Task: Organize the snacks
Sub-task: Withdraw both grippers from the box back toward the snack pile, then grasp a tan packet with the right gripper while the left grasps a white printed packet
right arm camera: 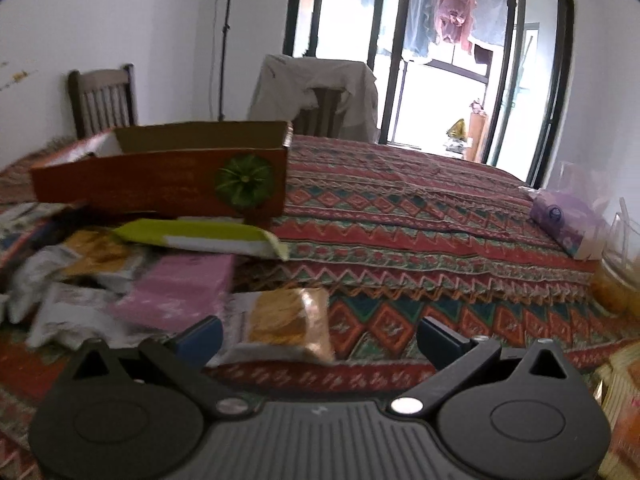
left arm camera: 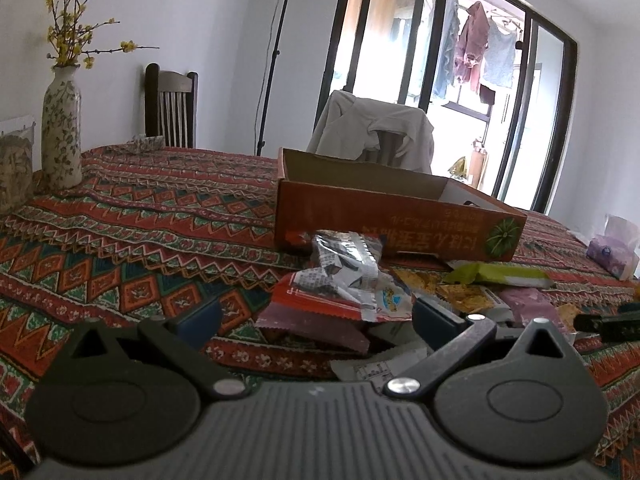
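On the table [right arm camera: 420, 216], a heap of snacks [left arm camera: 352, 292] lies just before the open red box [left arm camera: 384, 216]. My left jaws [left arm camera: 316, 316] and right jaws [right arm camera: 320, 338] both gape wide, holding nothing. Overlapping wrappers could make me pinch two at once or drag the cloth. A vase [left arm camera: 62, 132] stands toward the left edge, a tissue pack [right arm camera: 568, 220] toward the right, both well apart.
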`<state>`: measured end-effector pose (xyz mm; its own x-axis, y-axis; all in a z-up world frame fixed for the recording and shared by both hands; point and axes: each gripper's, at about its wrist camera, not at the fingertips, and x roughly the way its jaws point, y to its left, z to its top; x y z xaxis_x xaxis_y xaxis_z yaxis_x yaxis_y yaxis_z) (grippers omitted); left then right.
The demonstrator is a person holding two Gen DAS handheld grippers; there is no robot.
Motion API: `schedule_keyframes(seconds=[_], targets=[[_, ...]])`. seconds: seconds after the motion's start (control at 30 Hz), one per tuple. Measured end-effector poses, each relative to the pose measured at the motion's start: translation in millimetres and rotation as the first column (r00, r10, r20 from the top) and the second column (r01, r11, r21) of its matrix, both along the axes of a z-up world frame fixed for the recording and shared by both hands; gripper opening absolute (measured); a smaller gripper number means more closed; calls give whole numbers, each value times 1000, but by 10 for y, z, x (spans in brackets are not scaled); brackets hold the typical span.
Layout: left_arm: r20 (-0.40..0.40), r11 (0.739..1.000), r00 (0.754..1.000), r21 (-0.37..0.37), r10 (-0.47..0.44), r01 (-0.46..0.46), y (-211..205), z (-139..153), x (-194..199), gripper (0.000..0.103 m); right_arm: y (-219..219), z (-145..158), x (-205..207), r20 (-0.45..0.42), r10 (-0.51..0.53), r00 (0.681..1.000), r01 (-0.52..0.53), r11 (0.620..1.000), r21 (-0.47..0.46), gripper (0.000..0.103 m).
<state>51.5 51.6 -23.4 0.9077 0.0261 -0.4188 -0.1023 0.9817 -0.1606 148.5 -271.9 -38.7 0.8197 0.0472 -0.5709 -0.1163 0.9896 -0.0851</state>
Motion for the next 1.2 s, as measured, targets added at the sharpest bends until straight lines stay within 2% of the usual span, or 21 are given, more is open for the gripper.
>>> schedule_keyframes(seconds=[0.1, 0.17, 0.2, 0.33, 0.5, 0.57, 0.73, 0.97, 1.2], targets=[[-3, 1000, 1000, -1, 2, -2, -3, 0, 7, 103, -3, -32, 155, -19, -6, 1000, 6, 1000, 11, 102], [-3, 1000, 1000, -3, 3, -3, 1, 1, 7, 103, 21, -86, 216, -35, 7, 999, -7, 1000, 8, 95], [-3, 1000, 1000, -5, 3, -3, 5, 1, 8, 103, 32, -124, 242, -45, 11, 999, -10, 1000, 10, 95], [-13, 1000, 1000, -7, 3, -3, 11, -4, 30, 103, 4, -157, 243, -46, 30, 998, -27, 998, 60, 91], [-16, 1000, 1000, -2, 9, -9, 0, -5, 37, 103, 7, -156, 236, -46, 98, 994, -92, 990, 103, 70], [-13, 1000, 1000, -5, 16, -16, 6, -4, 32, 103, 34, -153, 214, -42, 115, 993, -110, 989, 101, 59], [-13, 1000, 1000, -3, 21, -21, 5, -6, 27, 103, 78, -135, 158, -33, 140, 990, -136, 986, 95, 41], [-13, 1000, 999, -1, 31, -31, 7, -6, 22, 103, 102, -59, -36, 61, 108, 992, -111, 993, 51, 23], [-15, 995, 996, 50, 85, -84, -35, 17, 10, 103, 179, 28, -260, 208, 89, 974, -84, 996, -29, 13]])
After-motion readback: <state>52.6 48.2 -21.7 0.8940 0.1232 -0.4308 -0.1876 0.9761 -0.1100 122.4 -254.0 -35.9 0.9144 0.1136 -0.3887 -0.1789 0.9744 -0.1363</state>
